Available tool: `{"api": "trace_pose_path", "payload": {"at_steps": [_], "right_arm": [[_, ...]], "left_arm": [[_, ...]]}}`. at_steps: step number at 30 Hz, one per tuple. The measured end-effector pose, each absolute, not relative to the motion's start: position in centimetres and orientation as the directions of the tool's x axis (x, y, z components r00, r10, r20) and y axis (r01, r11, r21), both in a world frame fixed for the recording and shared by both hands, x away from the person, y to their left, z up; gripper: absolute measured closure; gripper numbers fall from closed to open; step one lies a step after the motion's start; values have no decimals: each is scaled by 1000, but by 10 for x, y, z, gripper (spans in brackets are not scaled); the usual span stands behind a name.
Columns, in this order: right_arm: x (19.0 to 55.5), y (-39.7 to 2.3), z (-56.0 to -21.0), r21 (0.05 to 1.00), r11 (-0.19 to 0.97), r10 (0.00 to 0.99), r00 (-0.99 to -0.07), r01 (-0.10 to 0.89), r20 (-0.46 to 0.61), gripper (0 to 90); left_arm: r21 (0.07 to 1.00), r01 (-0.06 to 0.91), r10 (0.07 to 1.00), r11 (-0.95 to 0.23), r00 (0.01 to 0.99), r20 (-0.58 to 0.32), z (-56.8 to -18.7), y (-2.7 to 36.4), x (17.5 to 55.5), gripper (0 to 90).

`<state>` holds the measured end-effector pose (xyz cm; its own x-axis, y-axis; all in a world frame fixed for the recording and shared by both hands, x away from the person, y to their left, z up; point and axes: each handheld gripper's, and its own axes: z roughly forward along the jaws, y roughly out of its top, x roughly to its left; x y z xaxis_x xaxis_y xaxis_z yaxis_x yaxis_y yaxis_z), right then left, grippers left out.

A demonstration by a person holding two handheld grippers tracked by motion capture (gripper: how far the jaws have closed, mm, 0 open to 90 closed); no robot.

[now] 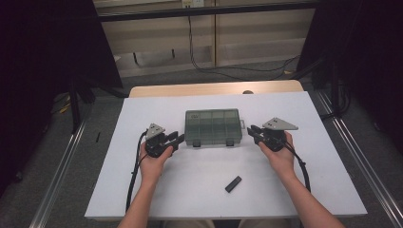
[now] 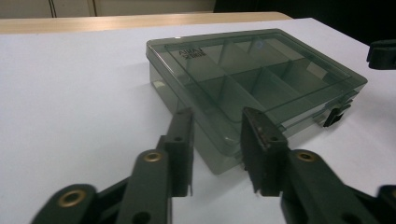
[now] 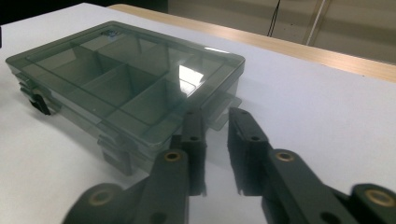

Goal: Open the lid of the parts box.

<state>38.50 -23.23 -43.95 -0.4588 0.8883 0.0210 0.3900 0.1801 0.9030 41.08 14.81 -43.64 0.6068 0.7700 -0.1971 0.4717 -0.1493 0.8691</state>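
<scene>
A smoky translucent compartment box with its lid closed lies in the middle of the white tabletop. My left gripper sits just off the box's left near corner, pointing at it. In the left gripper view its jaws stand apart, with the box close behind them and nothing between them. My right gripper sits off the box's right end. In the right gripper view its jaws show a narrow gap with nothing in it, just short of the box and its side tab.
A small black block lies on the white surface nearer the person, right of centre. A wooden strip runs along the far edge. Metal rails flank the table, and cables lie on the floor beyond.
</scene>
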Motion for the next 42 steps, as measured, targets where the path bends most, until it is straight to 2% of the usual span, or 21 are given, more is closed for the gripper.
{"api": "trace_pose_path", "payload": {"at_steps": [2, 6, 12, 23, 42], "right_arm": [[386, -232, -439, 897, 186, 885, -465, 401, 24, 818], [388, -227, -438, 889, 205, 865, -500, 409, 30, 862], [386, -225, -441, 871, 249, 854, -520, 424, 9, 885], [390, -222, -449, 834, 287, 858, -514, 471, -6, 899], [389, -215, -454, 804, 331, 837, -547, 494, -9, 900]], "left_arm": [[864, 479, 773, -154, 603, -196, -436, 148, 412, 721], [863, 479, 775, -162, 603, -189, -436, 152, 414, 837], [852, 492, 768, -181, 612, -190, -436, 153, 412, 898], [841, 504, 765, -199, 616, -188, -440, 150, 413, 900], [818, 525, 762, -234, 622, -181, -444, 149, 415, 900]]}}
